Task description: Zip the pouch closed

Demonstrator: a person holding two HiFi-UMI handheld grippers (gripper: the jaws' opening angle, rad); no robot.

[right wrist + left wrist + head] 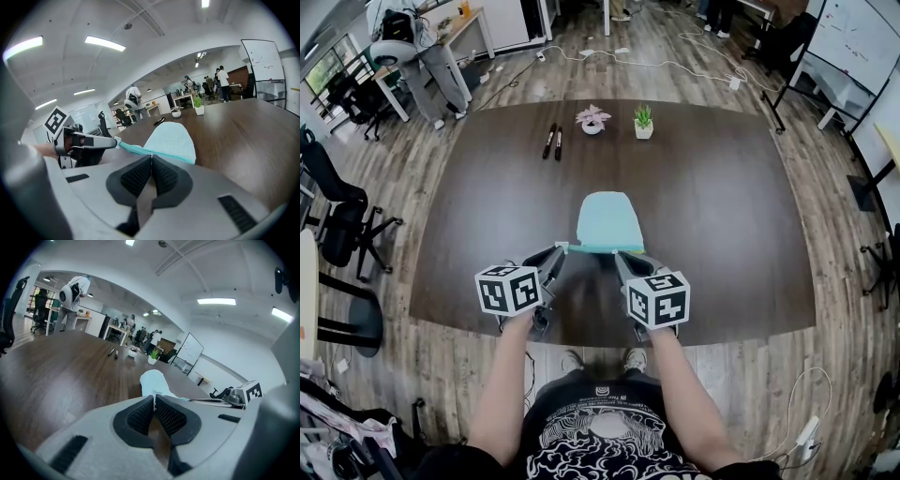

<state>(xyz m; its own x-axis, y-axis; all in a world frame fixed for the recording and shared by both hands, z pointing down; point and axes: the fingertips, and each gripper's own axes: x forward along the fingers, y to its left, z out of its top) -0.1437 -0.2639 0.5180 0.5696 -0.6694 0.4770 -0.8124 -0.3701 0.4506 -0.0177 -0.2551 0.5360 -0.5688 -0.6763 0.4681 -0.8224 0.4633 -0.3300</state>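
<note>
A light teal pouch (607,223) lies flat on the dark wooden table (722,216), its zipper edge toward me. My left gripper (560,249) is shut on the small white tab at the zipper's left end; in the left gripper view (154,398) a thin white sliver sits between the pads. My right gripper (620,255) is shut at the zipper line, right of its middle, where the pull sits; the pull itself is hidden between the pads. In the right gripper view (151,157) the teal zipper (133,149) runs taut from the left gripper (112,140) to my right jaws.
Two black markers (553,141), a pink potted plant (592,119) and a green potted plant (644,122) stand at the table's far side. Office chairs (337,225) are on the left. People stand far off in the room (220,79).
</note>
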